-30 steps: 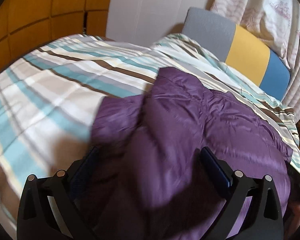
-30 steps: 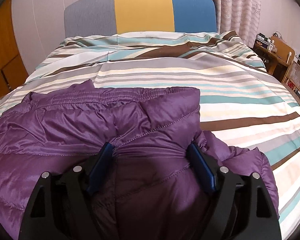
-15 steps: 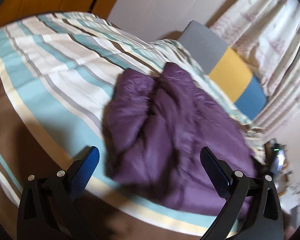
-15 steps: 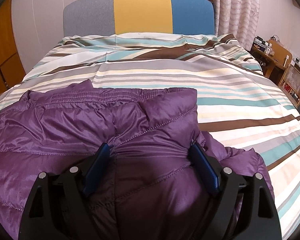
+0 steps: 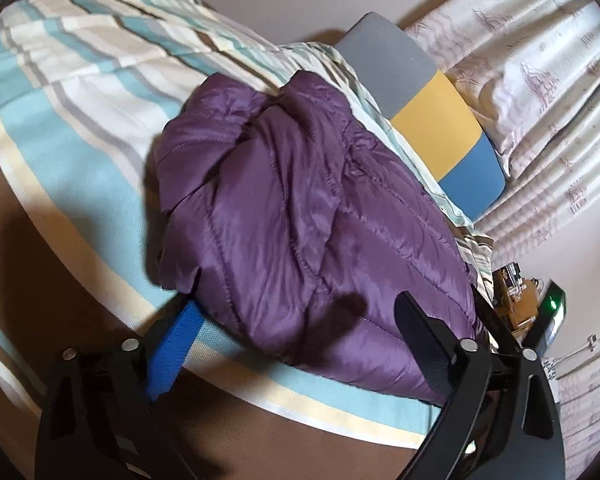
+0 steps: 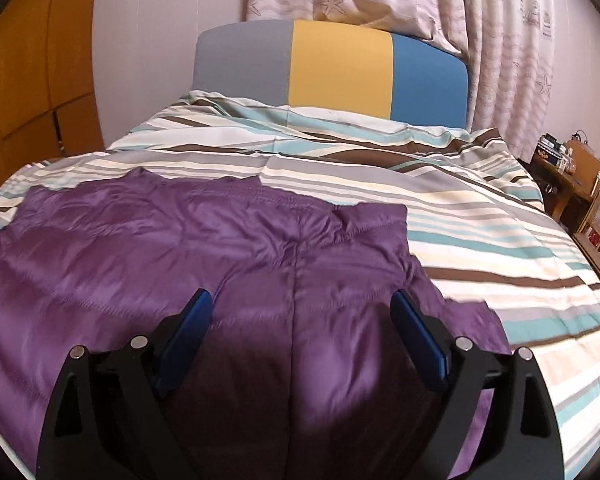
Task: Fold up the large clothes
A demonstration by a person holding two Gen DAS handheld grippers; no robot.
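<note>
My big bed with the striped brown, teal and white cover (image 6: 440,208) carries the puffy purple quilted jacket (image 6: 204,248), which lies near the foot edge. I think it is partly folded: one side looks doubled over into a thick bundle, but it is still lumpy, so more folds and smoothing are left. My left gripper (image 5: 296,320) has wide jaws closing at the jacket's near edge, not pinching yet. My right gripper (image 6: 300,312) is opening above the jacket, holding nothing.
</note>
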